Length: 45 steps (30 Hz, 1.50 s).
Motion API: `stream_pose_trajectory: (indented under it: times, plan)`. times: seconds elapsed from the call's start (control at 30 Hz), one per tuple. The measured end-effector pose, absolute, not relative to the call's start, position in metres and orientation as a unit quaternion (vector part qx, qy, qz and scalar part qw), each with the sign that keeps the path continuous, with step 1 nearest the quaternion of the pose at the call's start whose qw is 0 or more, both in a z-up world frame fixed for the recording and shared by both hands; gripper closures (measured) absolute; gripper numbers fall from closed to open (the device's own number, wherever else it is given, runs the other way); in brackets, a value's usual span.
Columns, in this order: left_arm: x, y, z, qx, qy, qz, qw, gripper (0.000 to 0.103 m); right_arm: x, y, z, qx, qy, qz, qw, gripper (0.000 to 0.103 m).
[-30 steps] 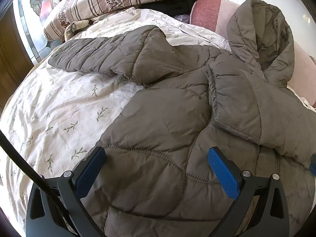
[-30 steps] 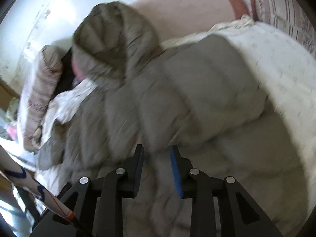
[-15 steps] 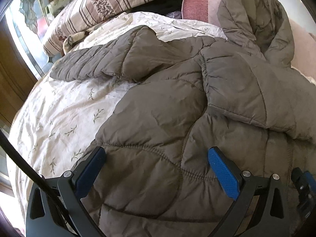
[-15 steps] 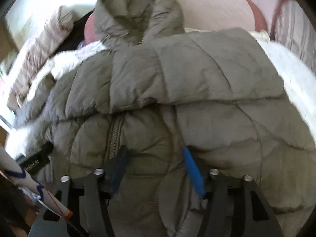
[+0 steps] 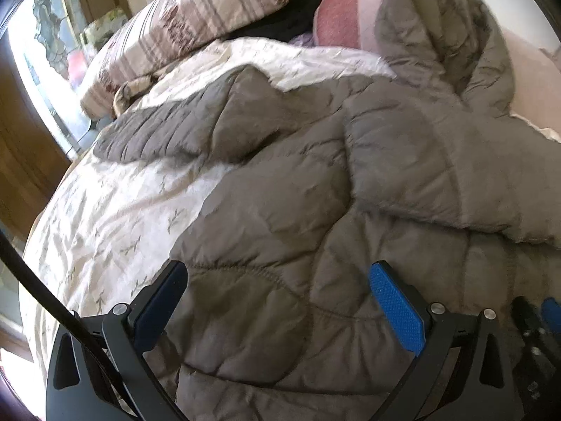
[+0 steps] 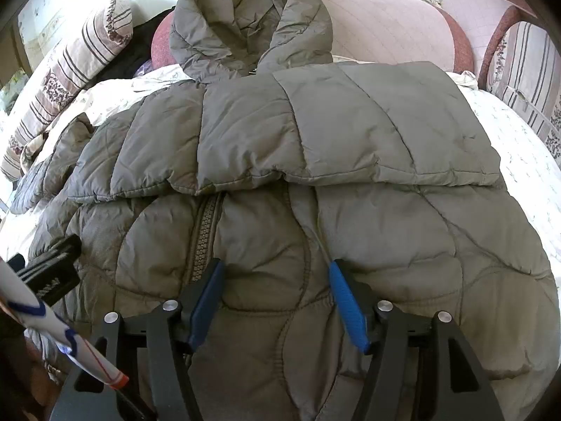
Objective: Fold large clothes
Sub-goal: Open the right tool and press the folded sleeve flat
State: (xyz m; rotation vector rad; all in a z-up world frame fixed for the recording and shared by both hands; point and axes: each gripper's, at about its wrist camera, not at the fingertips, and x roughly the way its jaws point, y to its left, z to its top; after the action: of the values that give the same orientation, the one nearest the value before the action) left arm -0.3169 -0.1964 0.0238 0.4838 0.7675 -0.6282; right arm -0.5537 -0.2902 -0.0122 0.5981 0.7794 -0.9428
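Observation:
A grey-brown quilted hooded jacket [image 6: 315,140] lies front up on the bed, hood [image 6: 245,17] toward the cushions. One sleeve [image 6: 350,133] is folded across the chest; the other sleeve [image 5: 168,133] stretches out over the sheet. My right gripper [image 6: 277,265] hovers low over the lower front beside the zipper [image 6: 205,235]. Its jaws are opening, with quilted fabric lying between them, pads not pressing. My left gripper [image 5: 278,273] stands wide open over the jacket's side panel, gripping nothing. Each gripper shows at the edge of the other's view.
The floral white bedsheet [image 5: 115,217] lies under the jacket. Striped pillows [image 5: 182,28] and a black garment [image 5: 280,17] sit at the head, with pink cushions [image 6: 385,24] behind the hood. Another striped pillow [image 6: 526,63] stands at the right. A bright window is at far left.
The right gripper's jaws went from nearly shut to wide apart as it rolled level and sank toward the jacket front. The left gripper drifted slightly over the jacket, still open.

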Motion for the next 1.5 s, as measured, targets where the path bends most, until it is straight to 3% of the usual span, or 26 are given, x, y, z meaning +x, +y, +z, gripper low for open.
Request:
stream_pose_trajectory:
  times: [0.47, 0.87, 1.1, 1.23, 1.33, 1.37, 1.4, 1.5]
  plan:
    - [-0.276, -0.169, 0.064, 0.151, 0.352, -0.290, 0.877, 0.000, -0.551, -0.289, -0.014, 0.263, 0.365, -0.440, 0.777, 0.032]
    - [-0.173, -0.112, 0.072, 0.094, 0.388, -0.229, 0.888, 0.000, -0.551, -0.290, -0.013, 0.262, 0.367, -0.440, 0.777, 0.031]
    - [-0.094, -0.077, 0.050, 0.085, 0.440, -0.235, 0.863, 0.000, -0.549, -0.290, -0.014, 0.261, 0.367, -0.441, 0.777, 0.031]
    - [-0.038, -0.052, 0.045, 0.003, 0.483, -0.229, 0.845, 0.000, -0.550, -0.290, -0.014, 0.260, 0.367, -0.441, 0.777, 0.030]
    - [0.001, -0.040, 0.044, -0.057, 0.502, -0.228, 0.832, 0.003, -0.550, -0.290, -0.014, 0.261, 0.366, -0.441, 0.777, 0.030]
    - [0.012, -0.039, 0.044, -0.065, 0.506, -0.229, 0.829, 0.005, -0.549, -0.290, -0.014, 0.260, 0.367, -0.441, 0.777, 0.030]
    - [0.024, -0.039, 0.044, -0.066, 0.506, -0.223, 0.831, 0.014, -0.549, -0.290, -0.014, 0.259, 0.367, -0.442, 0.777, 0.030]
    - [0.055, -0.042, 0.042, -0.068, 0.509, -0.219, 0.830, 0.020, -0.549, -0.290, -0.014, 0.257, 0.368, -0.442, 0.776, 0.030]
